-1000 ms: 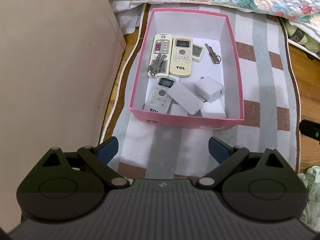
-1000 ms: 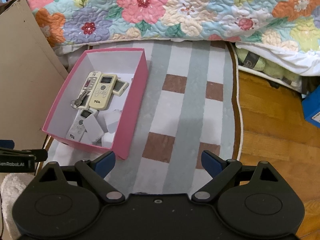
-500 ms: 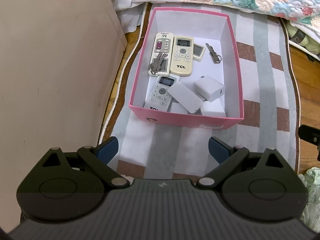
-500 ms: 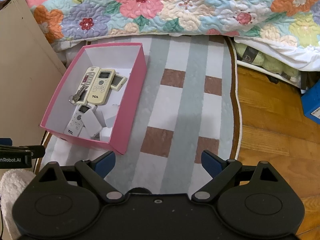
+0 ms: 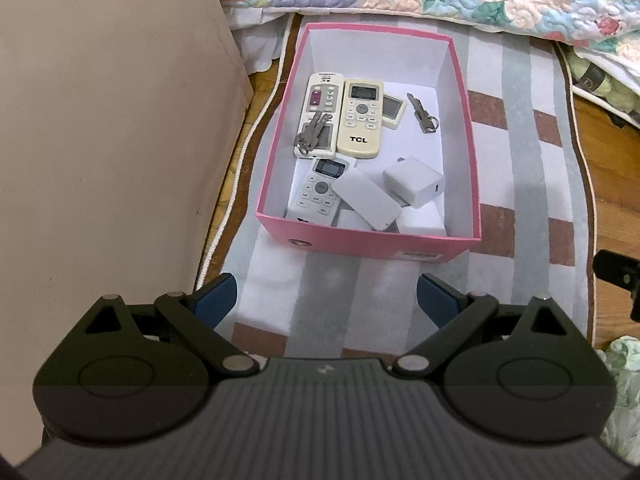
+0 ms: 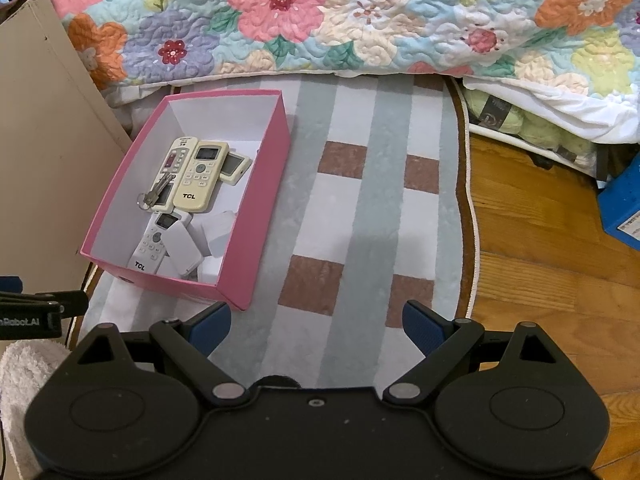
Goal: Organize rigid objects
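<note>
Pink box (image 5: pixel 372 242) on the rug (image 6: pixel 372 208) already held remotes, keys and chargers. Both grippers, left (image 5: pixel 326 304) and right (image 6: pixel 316 322), had drawn back slightly, jaws wide and empty; the sorting looked finished.

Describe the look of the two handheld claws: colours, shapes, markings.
Left claw: matte black body with ribbed grey top, two round black discs, black linkage arms with silver pivot pins, blue finger pads. Right claw: the same black build, smooth top, blue pads. White "Robot.AI" lettering shows on the left claw's side.
</note>
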The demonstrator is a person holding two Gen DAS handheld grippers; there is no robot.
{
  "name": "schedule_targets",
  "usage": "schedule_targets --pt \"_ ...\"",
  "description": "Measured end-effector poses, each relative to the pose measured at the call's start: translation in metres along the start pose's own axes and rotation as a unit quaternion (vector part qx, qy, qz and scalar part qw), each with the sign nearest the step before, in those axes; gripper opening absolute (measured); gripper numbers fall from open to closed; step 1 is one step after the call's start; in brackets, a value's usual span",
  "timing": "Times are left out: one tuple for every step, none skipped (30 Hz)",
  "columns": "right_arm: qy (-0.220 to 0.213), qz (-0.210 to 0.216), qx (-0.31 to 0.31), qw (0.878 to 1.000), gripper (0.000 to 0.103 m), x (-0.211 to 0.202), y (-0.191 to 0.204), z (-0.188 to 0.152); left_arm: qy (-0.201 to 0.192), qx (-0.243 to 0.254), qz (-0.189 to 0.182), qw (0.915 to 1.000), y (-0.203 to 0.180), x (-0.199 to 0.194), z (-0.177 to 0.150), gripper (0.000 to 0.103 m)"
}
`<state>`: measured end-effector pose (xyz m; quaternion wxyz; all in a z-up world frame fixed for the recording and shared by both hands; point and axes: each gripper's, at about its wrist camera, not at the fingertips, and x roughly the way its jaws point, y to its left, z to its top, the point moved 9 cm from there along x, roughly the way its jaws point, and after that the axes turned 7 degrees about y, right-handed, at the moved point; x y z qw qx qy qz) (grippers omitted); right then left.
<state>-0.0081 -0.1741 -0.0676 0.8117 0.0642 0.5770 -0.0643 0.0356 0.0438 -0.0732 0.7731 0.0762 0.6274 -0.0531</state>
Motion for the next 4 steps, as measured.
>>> schedule_targets --pt "0.000 0.000 0.000 1.000 0.095 -0.0003 0.0000 -0.0004 0.000 -0.001 0.000 1.0000 0.0005 -0.0004 0.0000 0.098" --pt "-0.001 0.000 0.000 1.000 0.095 -0.0008 -0.0001 -0.0007 0.000 0.000 0.001 1.0000 0.0008 -0.0004 0.0001 0.098" --pt "-0.001 -0.001 0.000 1.000 0.095 -0.0012 0.0001 -0.0010 0.000 0.001 0.002 1.0000 0.0011 -0.0010 -0.0003 0.098" --pt "-0.002 -0.001 -0.001 1.000 0.095 -0.0017 0.0001 -0.0011 0.000 0.001 0.003 1.0000 0.0010 -0.0018 -0.0005 0.098"
